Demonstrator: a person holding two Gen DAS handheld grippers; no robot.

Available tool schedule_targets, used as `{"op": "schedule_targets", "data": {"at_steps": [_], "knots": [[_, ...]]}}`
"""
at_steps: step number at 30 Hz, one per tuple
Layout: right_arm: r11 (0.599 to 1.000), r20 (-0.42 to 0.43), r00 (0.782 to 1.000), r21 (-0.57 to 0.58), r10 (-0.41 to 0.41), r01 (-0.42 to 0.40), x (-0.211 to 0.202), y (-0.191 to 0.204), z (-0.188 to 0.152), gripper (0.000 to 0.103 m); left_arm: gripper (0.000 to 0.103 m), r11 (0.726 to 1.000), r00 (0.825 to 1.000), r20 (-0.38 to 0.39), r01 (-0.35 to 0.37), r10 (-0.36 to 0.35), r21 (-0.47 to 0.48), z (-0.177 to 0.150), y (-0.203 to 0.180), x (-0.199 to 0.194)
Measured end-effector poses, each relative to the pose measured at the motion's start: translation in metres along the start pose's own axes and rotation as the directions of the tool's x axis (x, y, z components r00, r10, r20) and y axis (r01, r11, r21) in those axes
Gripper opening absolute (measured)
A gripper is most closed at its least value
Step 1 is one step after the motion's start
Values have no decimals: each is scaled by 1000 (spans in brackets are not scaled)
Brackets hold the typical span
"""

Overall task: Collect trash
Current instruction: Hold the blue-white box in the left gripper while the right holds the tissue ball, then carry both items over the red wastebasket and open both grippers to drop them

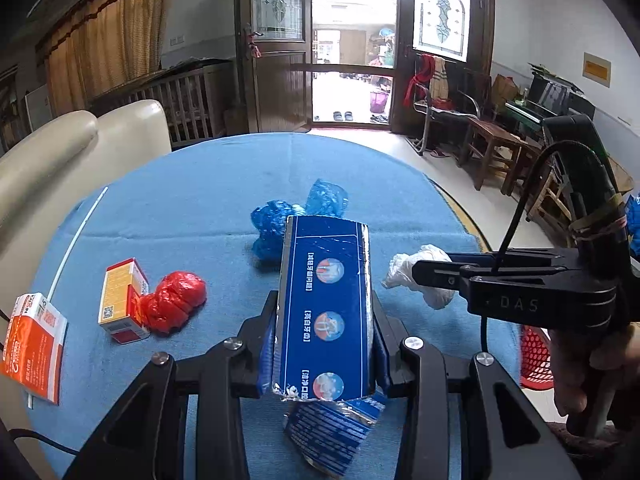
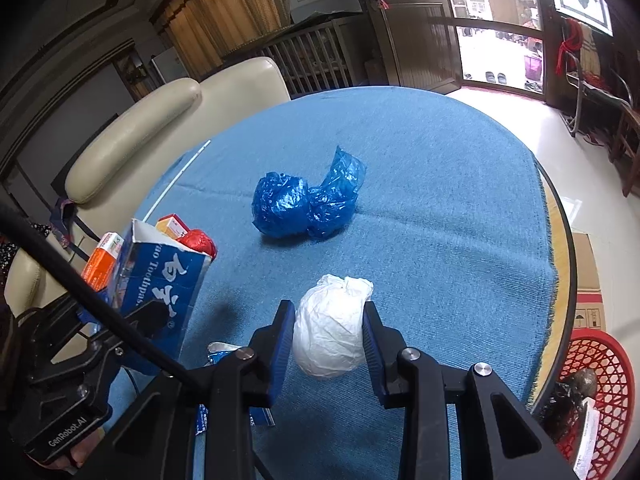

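My left gripper (image 1: 325, 322) is shut on a blue toothpaste box (image 1: 326, 308), held above the blue tablecloth (image 1: 200, 184); the same box (image 2: 160, 284) shows at the left of the right wrist view. My right gripper (image 2: 330, 334) is shut on a crumpled white bag (image 2: 330, 332), which also appears in the left wrist view as a white wad (image 1: 420, 272) at the tip of the right gripper (image 1: 416, 270). A crumpled blue plastic bag (image 2: 304, 200) lies mid-table. A red crumpled bag (image 1: 174, 300) and an orange-and-white carton (image 1: 122, 300) lie left of it.
An orange box (image 1: 34, 346) lies at the table's left edge, near a thin white stick (image 1: 78, 236). A red mesh basket (image 2: 596, 392) with trash stands on the floor to the right, by a cardboard box (image 2: 588, 284). A cream sofa (image 2: 168, 120) is behind the table.
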State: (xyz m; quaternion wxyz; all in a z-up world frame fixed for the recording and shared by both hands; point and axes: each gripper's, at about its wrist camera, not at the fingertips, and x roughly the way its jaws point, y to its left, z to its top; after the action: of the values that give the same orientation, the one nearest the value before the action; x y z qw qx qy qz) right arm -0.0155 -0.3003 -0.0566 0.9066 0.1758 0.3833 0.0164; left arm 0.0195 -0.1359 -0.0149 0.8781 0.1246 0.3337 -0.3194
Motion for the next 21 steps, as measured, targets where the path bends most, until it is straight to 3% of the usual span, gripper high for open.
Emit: {"op": "schedule_targets", "data": {"at_steps": [6,17,21], "knots": [[999,49,999,29,13,-15,-25,-18,-6,36,41,997,996,-36,78,-78,2,5,-25,-1],[989,133,991,148,-4,-16,-72,-84,-27,36,41,990,992,-124,38,-21,136,18,-93,21],[976,147,989,217,-24,-8,-86,-117,-40,36,41,978,988,-154,62,-31,200,18,-126,33]]}}
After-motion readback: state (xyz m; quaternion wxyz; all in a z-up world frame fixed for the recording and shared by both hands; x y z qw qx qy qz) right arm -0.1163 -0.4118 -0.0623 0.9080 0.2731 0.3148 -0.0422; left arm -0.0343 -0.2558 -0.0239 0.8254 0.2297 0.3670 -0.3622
